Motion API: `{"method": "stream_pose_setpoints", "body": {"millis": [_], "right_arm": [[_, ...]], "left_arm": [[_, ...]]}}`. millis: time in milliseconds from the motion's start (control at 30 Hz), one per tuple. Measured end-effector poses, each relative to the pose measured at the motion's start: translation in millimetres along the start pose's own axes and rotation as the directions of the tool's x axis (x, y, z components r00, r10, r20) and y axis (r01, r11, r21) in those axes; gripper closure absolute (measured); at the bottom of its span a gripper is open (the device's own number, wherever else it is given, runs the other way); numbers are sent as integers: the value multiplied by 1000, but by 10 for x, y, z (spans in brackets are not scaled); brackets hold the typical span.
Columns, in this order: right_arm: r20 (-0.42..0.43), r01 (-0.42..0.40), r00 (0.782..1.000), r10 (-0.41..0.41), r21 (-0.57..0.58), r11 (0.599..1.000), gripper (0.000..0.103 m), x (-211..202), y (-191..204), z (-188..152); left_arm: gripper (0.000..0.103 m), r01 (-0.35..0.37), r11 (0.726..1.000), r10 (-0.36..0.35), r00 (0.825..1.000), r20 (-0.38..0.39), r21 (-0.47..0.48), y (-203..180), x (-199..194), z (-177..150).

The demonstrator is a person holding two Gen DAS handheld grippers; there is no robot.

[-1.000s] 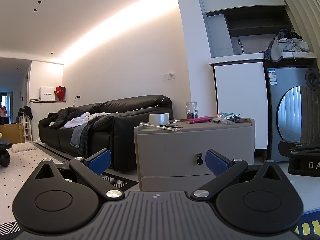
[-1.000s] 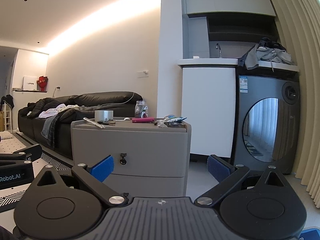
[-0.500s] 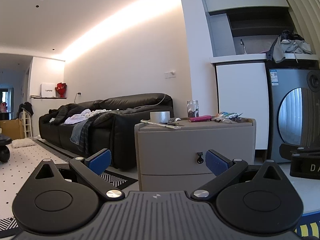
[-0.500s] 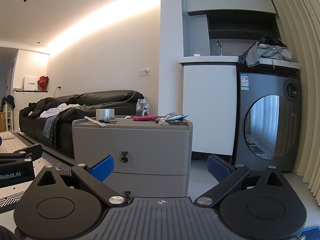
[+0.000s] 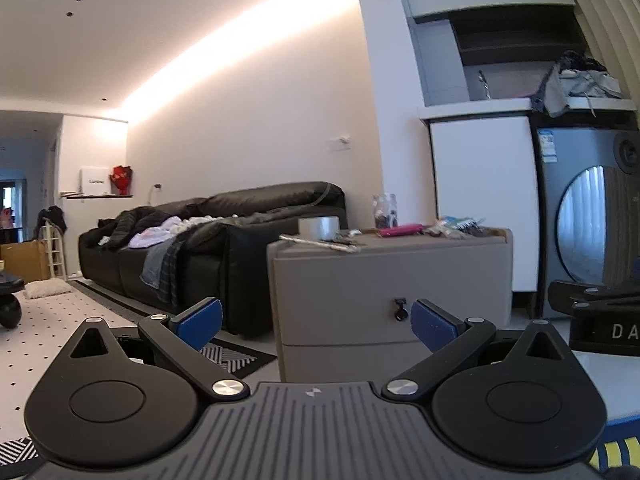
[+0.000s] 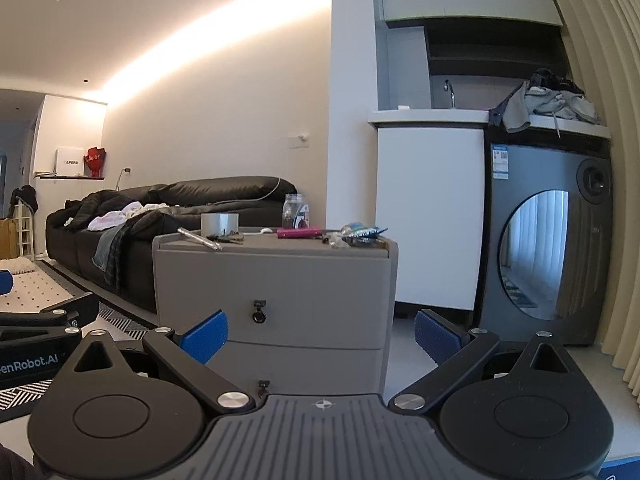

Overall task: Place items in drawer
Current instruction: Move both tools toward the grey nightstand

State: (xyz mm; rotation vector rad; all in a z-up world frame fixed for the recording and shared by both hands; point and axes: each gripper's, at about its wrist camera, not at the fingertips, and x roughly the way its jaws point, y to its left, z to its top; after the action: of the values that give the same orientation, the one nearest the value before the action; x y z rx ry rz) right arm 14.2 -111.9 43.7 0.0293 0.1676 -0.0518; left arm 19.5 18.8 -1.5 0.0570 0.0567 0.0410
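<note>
Both drawers of the grey cabinet (image 6: 276, 292) are seen shut, the upper drawer (image 6: 272, 300) with a small dark pull (image 6: 259, 311) and the lower drawer (image 6: 288, 368) with another.

On the cabinet top lie the loose items: a tape roll (image 6: 219, 224) near the left edge, a metal tool (image 6: 199, 238) overhanging the front left corner, a glass jar (image 6: 295, 211) toward the back, a pink case (image 6: 298, 233) in the middle and a crumpled packet (image 6: 362, 232) by the right edge.

The left gripper (image 5: 316, 320) and the right gripper (image 6: 322, 336) are held well apart from the cabinet, jaws spread wide, nothing between them.

Risks are judged as follows:
- the small pull may slip from the pads
- the overhanging tool may be knocked off when the drawer is drawn
- the jar may be toppled by a reaching finger
</note>
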Motion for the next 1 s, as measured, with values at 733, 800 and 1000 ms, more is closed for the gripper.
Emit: {"method": "stream_pose_setpoints", "body": {"millis": [733,800,1000], "right_arm": [[26,-21,999,22,-28,999,2,146,93,132],[29,-23,999,24,-26,999,2,169,89,149],[38,-27,999,28,-21,999,2,245,78,187]], "left_arm": [[0,-26,1000,26,1000,-1,5,85,174,91],[0,-26,1000,26,1000,1,4,90,199,111],[0,-31,999,31,999,10,9,110,292,170]]}}
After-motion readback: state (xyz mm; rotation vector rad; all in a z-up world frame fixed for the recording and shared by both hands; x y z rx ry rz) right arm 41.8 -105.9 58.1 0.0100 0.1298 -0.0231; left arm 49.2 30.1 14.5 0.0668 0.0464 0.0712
